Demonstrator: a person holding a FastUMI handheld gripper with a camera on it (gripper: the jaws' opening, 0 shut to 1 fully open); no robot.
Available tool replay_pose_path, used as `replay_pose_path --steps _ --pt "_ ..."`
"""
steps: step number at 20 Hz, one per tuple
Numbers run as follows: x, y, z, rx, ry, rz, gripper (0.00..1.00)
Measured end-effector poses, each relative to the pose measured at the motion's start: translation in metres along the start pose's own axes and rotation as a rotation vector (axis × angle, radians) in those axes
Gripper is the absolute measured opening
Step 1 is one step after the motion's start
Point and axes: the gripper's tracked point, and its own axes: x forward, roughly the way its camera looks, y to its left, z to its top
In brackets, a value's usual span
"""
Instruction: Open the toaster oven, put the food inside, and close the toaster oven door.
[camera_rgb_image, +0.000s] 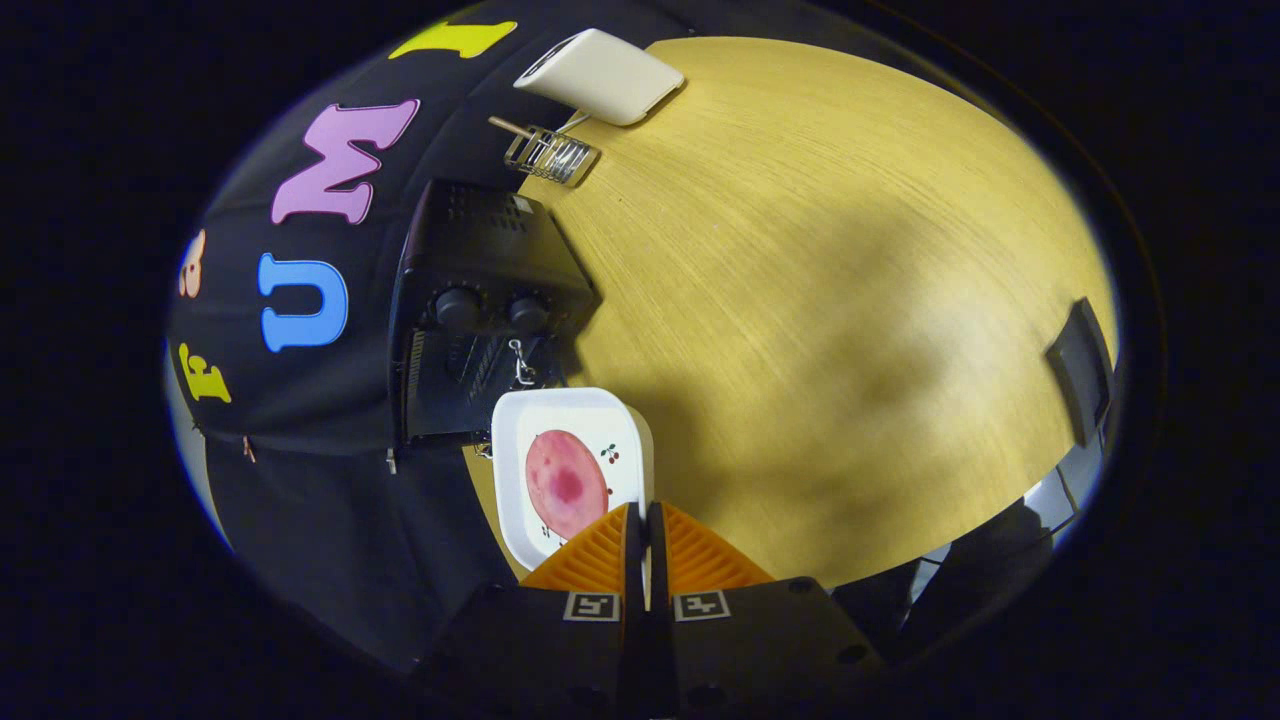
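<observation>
Wood-grain matt table (820, 300), glossy white plate (520, 440), matt black toaster oven (480, 270), wire metal rack (550, 155)

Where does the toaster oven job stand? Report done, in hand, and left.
Done: the plate with the pink slice of food looks picked up. In hand: the gripper has its jaws closed on the plate's rim, holding it just in front of the toaster oven. Left: whether the oven door is open cannot be told from this angle; the food still has to go inside and the door be shut.
</observation>
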Motion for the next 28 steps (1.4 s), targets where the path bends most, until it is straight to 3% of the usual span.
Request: replay_pose_path --steps 8,16,23,28 --pt "0.062 0.076 -0.029 0.142 -0.115 0.005 0.05" --pt "0.122 0.123 -0.01 0.377 -0.302 -0.045 0.05" --pt "0.161 0.16 0.009 0.63 -0.442 -0.007 0.05" --pt "0.179 0.174 0.018 0.666 -0.488 -0.039 0.05"
